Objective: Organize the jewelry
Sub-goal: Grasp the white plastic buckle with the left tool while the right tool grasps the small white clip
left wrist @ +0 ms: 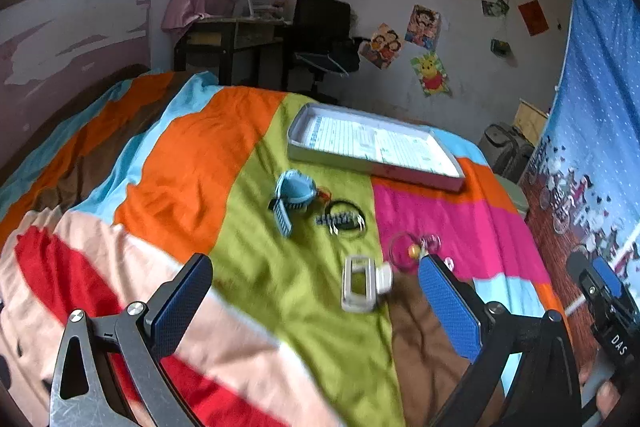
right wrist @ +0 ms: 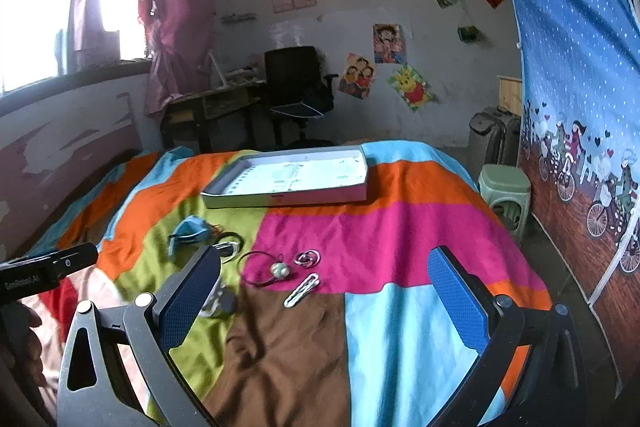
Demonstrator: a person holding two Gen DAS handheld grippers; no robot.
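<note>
Both claws wide apart, holding nothing, hovering over the near end of a bed [right wrist: 400,239] with a patchwork cover of orange, green, pink, brown and light blue blocks. Left claw [left wrist: 316,291] sits over the green and brown patches; right claw [right wrist: 324,291] over brown and light blue.

Jewelry and small accessories lie scattered mid-bed, none in the tray. Shallow white tray [right wrist: 224,197] [left wrist: 296,147] rests at the far end, a printed sheet lining it, well apart from the pieces.

Left to right:
- light blue hair clip [left wrist: 294,195] [right wrist: 192,229] on green, nearest the tray
- black hair tie [left wrist: 344,205] just right of it, with a dark beaded piece [left wrist: 340,221] lying across it; details blurred
- small white rectangular clip-like item [left wrist: 360,285] on green, near side, between the left claw's fingers in that view; what it is exactly, cannot tell
- thin black hair tie with a pale bead charm [right wrist: 266,269] [left wrist: 404,249] on the green-pink edge
- pink interlocked rings [right wrist: 307,258] on pink, just right of the charm
- white hair clip [right wrist: 302,290], just beside the charm tie, at the pink-brown edge

Green plastic stool [right wrist: 505,185] stands on the floor right of the bed. Black office chair [right wrist: 294,83] beyond the far end.
</note>
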